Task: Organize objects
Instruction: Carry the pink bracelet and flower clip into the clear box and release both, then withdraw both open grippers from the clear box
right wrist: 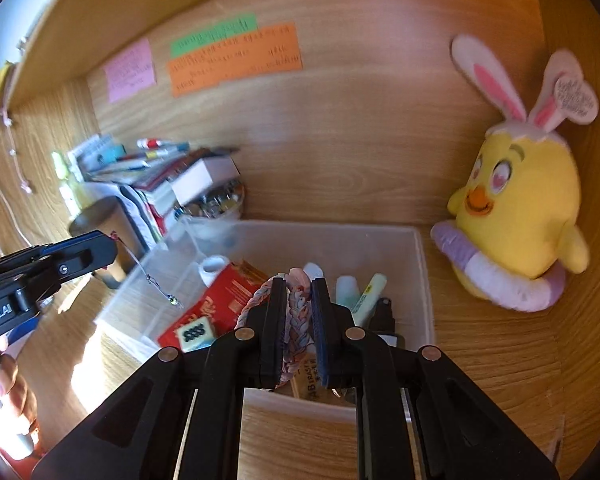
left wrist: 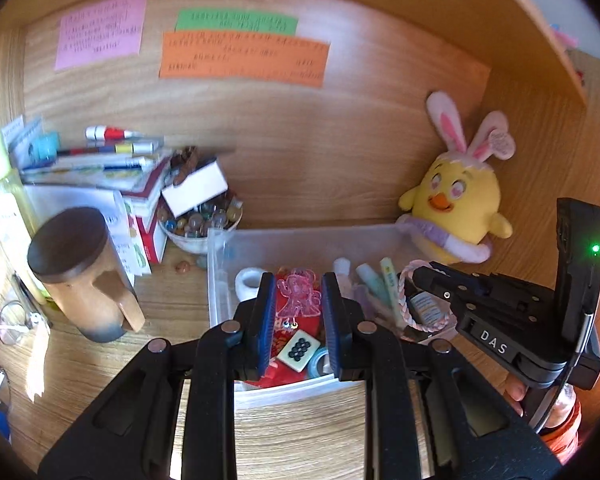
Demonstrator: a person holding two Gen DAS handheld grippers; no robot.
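My left gripper [left wrist: 298,279] hangs over a translucent plastic bin [left wrist: 216,272], shut on a clear pink charm [left wrist: 299,296]. In the right wrist view a thin chain [right wrist: 148,279] dangles from the left gripper [right wrist: 108,246] over the bin's [right wrist: 424,280] left side. My right gripper [right wrist: 298,282] is shut on a braided pink, white and blue cord loop [right wrist: 298,320] above the bin's front. The left wrist view shows the right gripper [left wrist: 420,270] holding this loop [left wrist: 403,284] at the bin's right end. Inside lie a mahjong tile [left wrist: 299,350], a red packet [right wrist: 220,304], highlighters [left wrist: 388,276] and a white roll [left wrist: 250,280].
A yellow chick plush with bunny ears [right wrist: 520,208] leans in the right corner. Left of the bin stand a brown lidded mug [left wrist: 80,276], a bowl of marbles [left wrist: 202,220] and a pile of books with pens [left wrist: 100,168]. Coloured notes [left wrist: 244,58] hang on the wooden back wall.
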